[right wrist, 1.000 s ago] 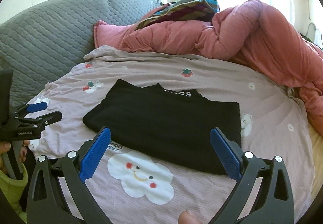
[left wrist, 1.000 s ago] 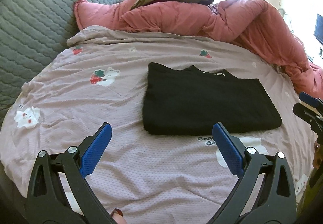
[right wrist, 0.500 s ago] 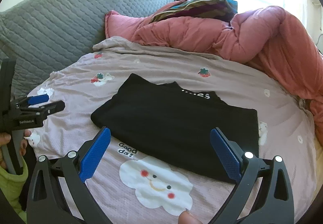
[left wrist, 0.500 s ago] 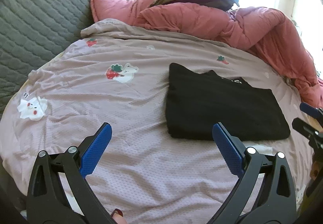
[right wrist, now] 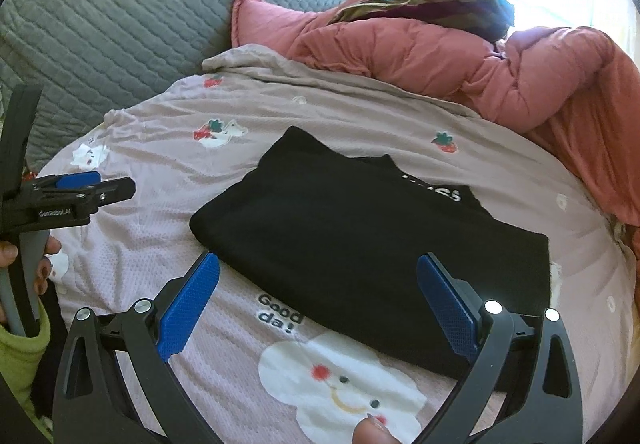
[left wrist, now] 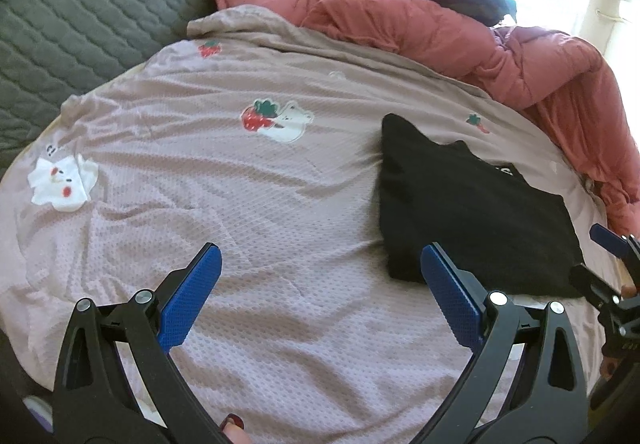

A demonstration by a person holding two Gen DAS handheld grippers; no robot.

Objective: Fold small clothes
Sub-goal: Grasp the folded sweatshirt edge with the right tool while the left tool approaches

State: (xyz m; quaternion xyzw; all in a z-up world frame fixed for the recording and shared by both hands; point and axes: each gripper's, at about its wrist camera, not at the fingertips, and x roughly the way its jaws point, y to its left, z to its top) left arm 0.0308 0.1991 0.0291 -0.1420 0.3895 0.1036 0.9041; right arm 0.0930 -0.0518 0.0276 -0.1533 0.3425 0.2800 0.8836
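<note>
A black garment point(right wrist: 360, 240), folded into a flat rectangle with white lettering at its collar, lies on the pink printed bedsheet point(right wrist: 172, 244). In the left wrist view the black garment point(left wrist: 468, 211) sits to the right. My left gripper point(left wrist: 320, 280) is open and empty over bare sheet, left of the garment. My right gripper point(right wrist: 318, 284) is open and empty, hovering at the garment's near edge. The left gripper point(right wrist: 80, 187) shows at the left of the right wrist view, held by a hand. The right gripper point(left wrist: 604, 260) shows at the right edge of the left wrist view.
A rumpled salmon-pink duvet point(right wrist: 460, 51) with a striped cushion point(right wrist: 432, 3) on top is heaped behind the garment. A grey quilted cover point(right wrist: 128, 11) rises at the back left. A green sleeve point(right wrist: 20, 356) sits at the left edge.
Both grippers have swung left, so the garment has slid rightward in both views. The garment itself lies unchanged. Both stay open.
</note>
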